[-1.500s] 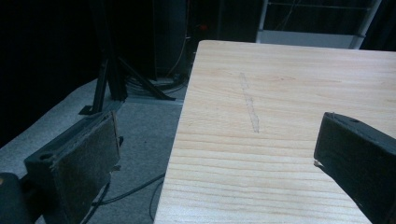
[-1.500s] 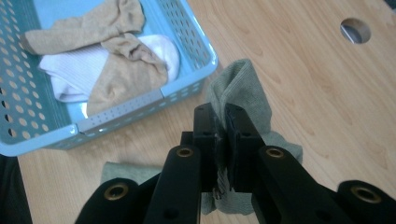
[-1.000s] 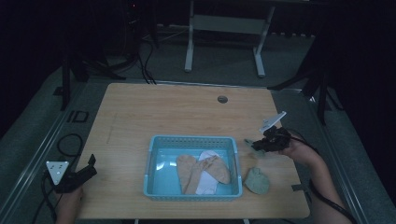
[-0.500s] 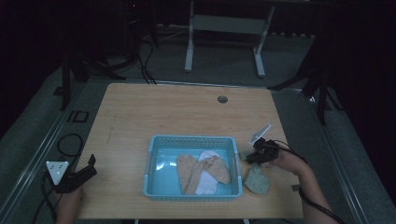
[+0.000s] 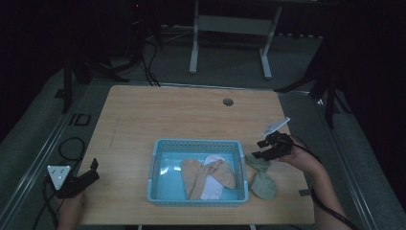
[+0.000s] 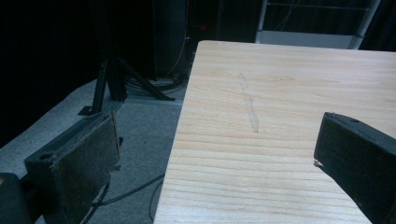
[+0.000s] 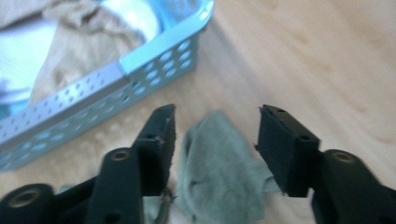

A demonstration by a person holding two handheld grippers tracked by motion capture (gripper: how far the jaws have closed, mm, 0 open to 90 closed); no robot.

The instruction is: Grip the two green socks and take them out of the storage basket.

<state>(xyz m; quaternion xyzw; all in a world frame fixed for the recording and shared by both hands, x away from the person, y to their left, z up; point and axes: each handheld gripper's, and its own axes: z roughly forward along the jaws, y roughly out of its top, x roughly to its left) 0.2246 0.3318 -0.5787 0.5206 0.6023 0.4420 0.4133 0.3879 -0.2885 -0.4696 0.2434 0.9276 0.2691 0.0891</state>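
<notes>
Right tongs [image 7: 215,135] just opened, straddling green sock [image 7: 219,177].

A grey-green sock [image 5: 262,179] lies crumpled on the wooden table [image 5: 182,115], just beside the right wall of a light blue basket [image 5: 197,144]. In the right gripper view its upper end [image 7: 212,163] sits between the open jaws, not pinched.

Bare table [image 5: 182,120] beyond basket [image 5: 197,143] — passable, basket wall beside green sock [image 5: 262,184] — obstacle
</notes>
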